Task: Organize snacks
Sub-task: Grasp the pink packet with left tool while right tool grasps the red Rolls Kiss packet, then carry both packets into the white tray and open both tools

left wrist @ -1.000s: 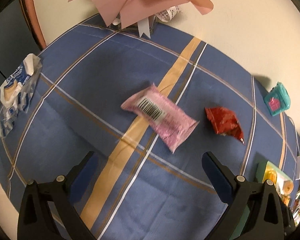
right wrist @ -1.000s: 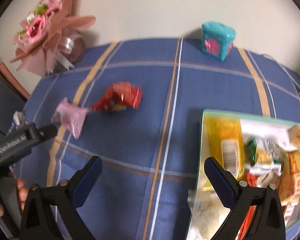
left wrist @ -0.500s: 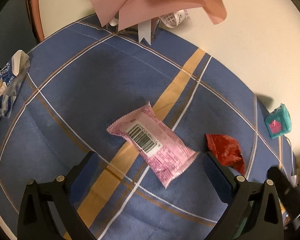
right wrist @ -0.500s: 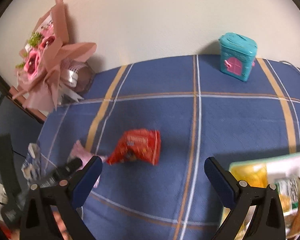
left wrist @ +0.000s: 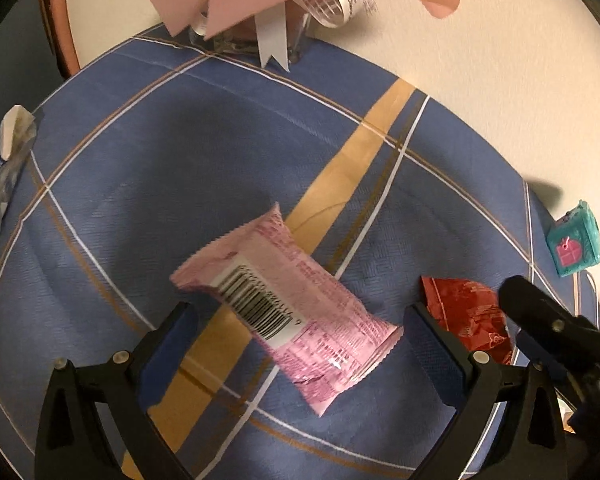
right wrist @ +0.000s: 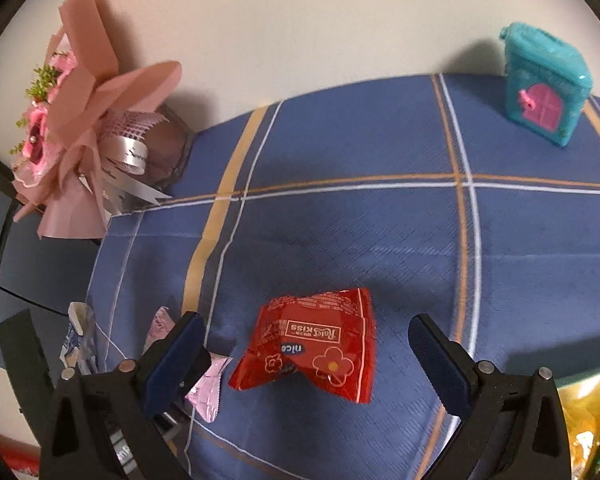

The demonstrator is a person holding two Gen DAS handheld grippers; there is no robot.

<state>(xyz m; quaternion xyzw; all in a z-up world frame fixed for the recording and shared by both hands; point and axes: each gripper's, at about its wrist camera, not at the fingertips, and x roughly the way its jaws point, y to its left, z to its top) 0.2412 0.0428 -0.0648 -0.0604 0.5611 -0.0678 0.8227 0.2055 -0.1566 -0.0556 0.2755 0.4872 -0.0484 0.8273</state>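
Left wrist view. Step judged: approach for pickup. The left tool is spread wide and empty, with the pink snack packet lying flat on the tabletop between its fingers; contact cannot be confirmed. Next called for: lowering and closing across the packet's width.

Right wrist view. The right tool is likewise wide open and holds nothing, framing the red snack packet on the tabletop. A container of sorted snacks is glimpsed at the right edge.
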